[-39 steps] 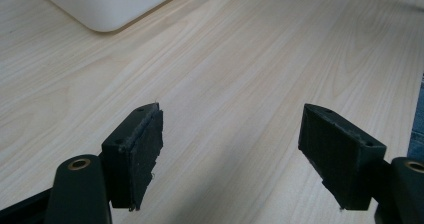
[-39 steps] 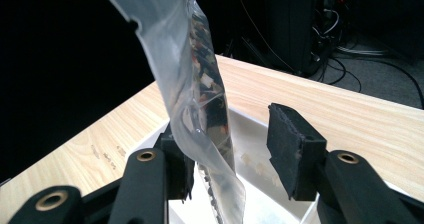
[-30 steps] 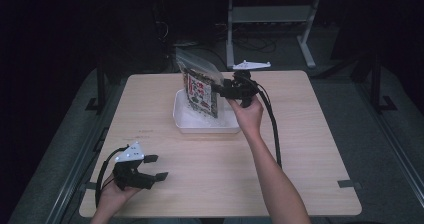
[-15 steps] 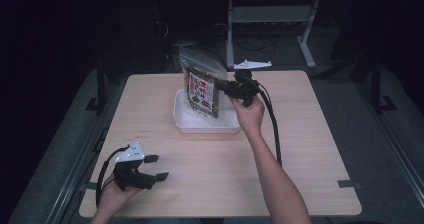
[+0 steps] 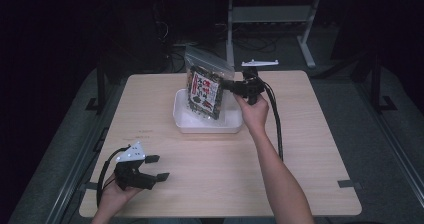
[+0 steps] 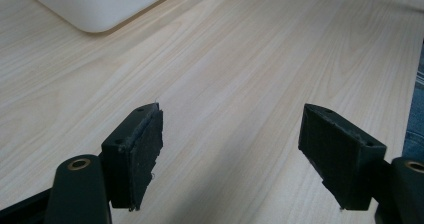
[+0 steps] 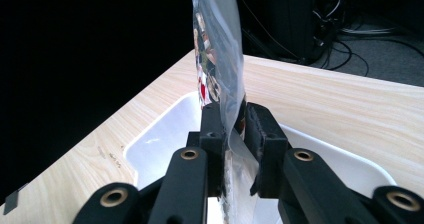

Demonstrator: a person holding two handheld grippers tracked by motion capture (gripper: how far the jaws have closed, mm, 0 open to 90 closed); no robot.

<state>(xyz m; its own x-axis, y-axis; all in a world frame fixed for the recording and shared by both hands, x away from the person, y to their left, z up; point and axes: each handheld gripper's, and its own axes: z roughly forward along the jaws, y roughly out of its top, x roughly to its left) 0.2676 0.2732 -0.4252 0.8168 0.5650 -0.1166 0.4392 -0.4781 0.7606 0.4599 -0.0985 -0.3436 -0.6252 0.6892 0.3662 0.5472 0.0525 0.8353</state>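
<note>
High view: right gripper [image 5: 231, 85], jaws just closed, pinching the clear plastic zip bag of printed snack mix [image 5: 205, 88] upright over the shallow white plastic tray [image 5: 206, 124]. Grip judged secure; bag ready for lifting. Left gripper [image 5: 156, 167], jaws spread, empty, well short of the tray.
</note>
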